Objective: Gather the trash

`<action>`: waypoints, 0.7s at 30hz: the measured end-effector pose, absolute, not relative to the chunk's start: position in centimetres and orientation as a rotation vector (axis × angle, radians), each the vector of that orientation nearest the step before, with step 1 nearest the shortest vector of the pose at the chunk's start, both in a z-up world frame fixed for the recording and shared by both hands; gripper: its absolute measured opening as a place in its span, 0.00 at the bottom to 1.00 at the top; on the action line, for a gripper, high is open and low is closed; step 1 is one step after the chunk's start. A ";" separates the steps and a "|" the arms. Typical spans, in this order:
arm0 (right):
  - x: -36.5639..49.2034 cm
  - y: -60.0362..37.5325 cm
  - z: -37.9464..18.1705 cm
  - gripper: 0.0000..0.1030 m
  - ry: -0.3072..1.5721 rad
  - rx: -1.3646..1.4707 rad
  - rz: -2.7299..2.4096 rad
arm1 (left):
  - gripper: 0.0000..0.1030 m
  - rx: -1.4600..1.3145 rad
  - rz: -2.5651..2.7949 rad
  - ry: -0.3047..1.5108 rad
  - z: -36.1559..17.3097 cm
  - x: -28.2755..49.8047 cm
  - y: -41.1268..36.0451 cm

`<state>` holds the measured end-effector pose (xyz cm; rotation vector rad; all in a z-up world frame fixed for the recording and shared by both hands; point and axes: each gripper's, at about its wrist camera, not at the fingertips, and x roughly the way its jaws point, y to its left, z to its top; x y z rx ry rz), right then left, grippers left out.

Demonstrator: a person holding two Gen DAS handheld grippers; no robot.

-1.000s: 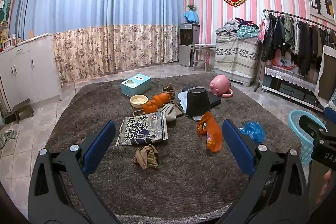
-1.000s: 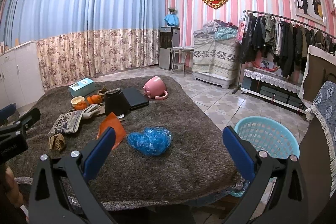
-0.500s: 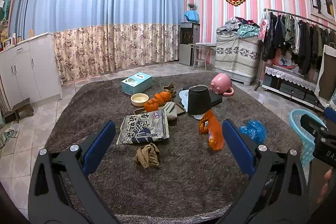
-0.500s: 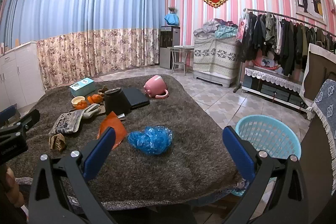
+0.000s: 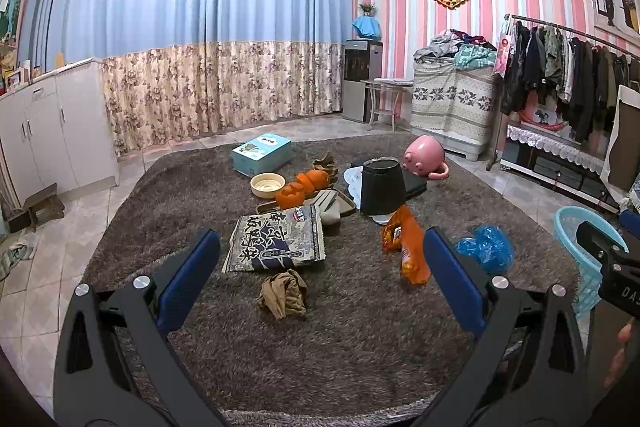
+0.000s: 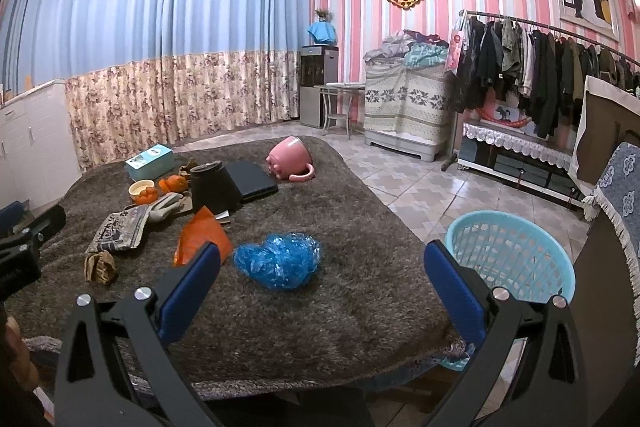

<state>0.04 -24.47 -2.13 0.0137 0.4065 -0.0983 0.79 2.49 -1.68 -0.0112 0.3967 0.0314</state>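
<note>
Almost no change over the last second. Both views sit a touch nearer the brown rug (image 5: 360, 347); nothing on it has shifted. You are still lining up, not picking.

Your left gripper (image 5: 320, 283) hangs wide open and empty over the near edge of the rug. The crumpled brown wrapper (image 5: 283, 293) lies between its fingers in view, with the printed snack bag (image 5: 276, 239) just beyond and the orange packet (image 5: 406, 247) off to the right.

Your right gripper (image 6: 322, 287) is just as wide open, nothing held. The blue plastic wad (image 6: 278, 261) lies just ahead, between its fingers in view.

Light blue basket (image 6: 512, 259) stands on the tiles just beside the rug's right edge, apparently empty.

Judgement: nothing collected yet. The wad is probably the first pick for the right, the brown wrapper for the left. Both look soft, so close low into the pile.
</note>
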 end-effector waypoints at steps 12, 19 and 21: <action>0.8 -25.1 -3.5 0.96 0.422 0.006 -0.112 | 0.95 -0.020 0.060 0.423 -2.5 1.9 3.5; 1.3 -25.0 -3.5 0.96 0.420 -0.010 -0.115 | 0.95 -0.029 0.074 0.440 -2.9 2.8 4.2; 1.4 -25.0 -3.4 0.96 0.416 -0.019 -0.118 | 0.95 -0.020 0.077 0.436 -3.0 2.9 4.5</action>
